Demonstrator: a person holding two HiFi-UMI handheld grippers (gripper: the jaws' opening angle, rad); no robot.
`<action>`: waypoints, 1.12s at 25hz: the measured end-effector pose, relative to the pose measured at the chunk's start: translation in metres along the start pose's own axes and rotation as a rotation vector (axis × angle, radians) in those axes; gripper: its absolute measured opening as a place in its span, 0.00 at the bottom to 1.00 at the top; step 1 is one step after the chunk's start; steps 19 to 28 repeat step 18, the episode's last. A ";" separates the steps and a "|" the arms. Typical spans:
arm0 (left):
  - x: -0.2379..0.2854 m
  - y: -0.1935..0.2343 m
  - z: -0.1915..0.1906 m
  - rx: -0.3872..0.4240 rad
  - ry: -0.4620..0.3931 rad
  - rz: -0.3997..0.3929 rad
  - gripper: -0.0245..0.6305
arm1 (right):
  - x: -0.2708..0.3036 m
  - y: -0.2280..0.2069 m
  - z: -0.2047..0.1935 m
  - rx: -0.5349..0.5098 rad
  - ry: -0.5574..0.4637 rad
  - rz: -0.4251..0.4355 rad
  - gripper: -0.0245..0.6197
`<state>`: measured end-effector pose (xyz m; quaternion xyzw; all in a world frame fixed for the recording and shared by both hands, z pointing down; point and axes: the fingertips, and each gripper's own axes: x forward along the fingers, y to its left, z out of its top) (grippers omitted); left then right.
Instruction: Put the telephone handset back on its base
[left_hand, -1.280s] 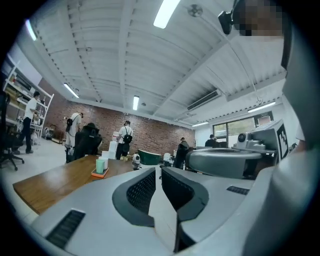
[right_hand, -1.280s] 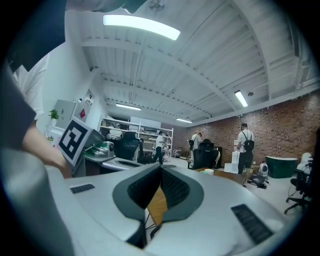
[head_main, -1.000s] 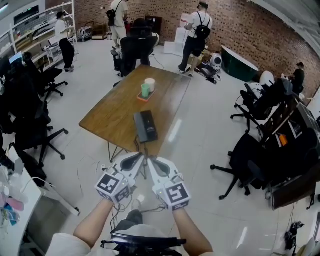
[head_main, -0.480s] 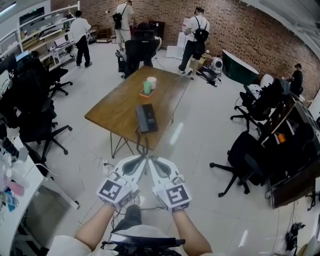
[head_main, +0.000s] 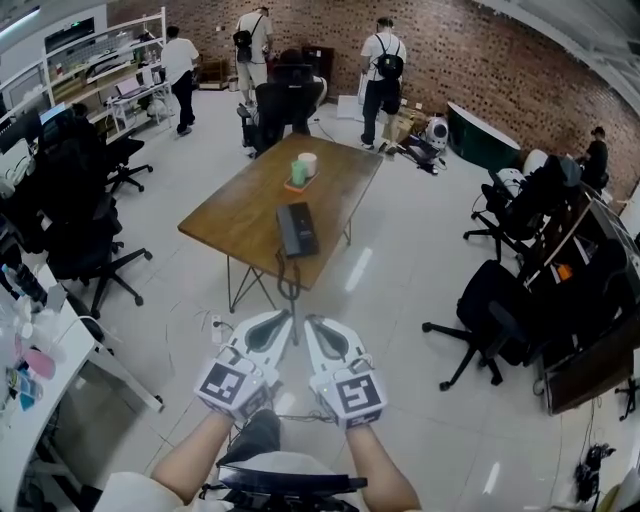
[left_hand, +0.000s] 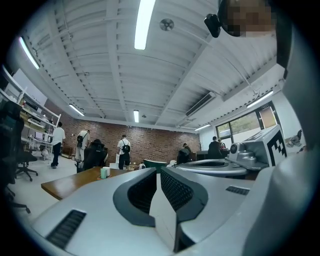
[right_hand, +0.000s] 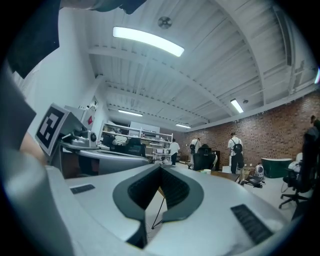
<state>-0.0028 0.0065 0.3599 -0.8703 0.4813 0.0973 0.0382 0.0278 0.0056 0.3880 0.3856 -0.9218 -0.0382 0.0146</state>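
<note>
A black telephone (head_main: 297, 229) lies near the front end of a wooden table (head_main: 240, 205) in the head view. Its cord (head_main: 288, 282) hangs over the table's edge. From here I cannot tell the handset from the base. My left gripper (head_main: 284, 320) and right gripper (head_main: 313, 323) are held side by side low in the head view, well short of the table. Both are shut with nothing between the jaws. The left gripper (left_hand: 158, 173) points level at the table (left_hand: 70, 184). The right gripper (right_hand: 161, 168) points beside it.
A green and a white cup (head_main: 301, 169) stand on an orange mat at mid-table. Black office chairs stand to the left (head_main: 80, 235) and right (head_main: 500, 315). A white desk (head_main: 45, 395) sits at the near left. People (head_main: 382, 60) stand by the far brick wall.
The table and telephone sit slightly higher in the head view. A person at the far left has walked right along the shelves. Both grippers stay shut and together.
</note>
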 end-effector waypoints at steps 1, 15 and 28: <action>-0.002 -0.001 0.000 0.002 0.002 0.000 0.07 | -0.001 0.002 0.000 0.003 -0.001 0.000 0.04; -0.017 -0.011 0.000 -0.003 0.026 0.010 0.07 | -0.018 0.007 0.000 0.012 0.001 -0.032 0.04; -0.020 -0.011 -0.002 -0.013 0.028 0.015 0.07 | -0.020 0.009 -0.001 0.013 0.002 -0.033 0.04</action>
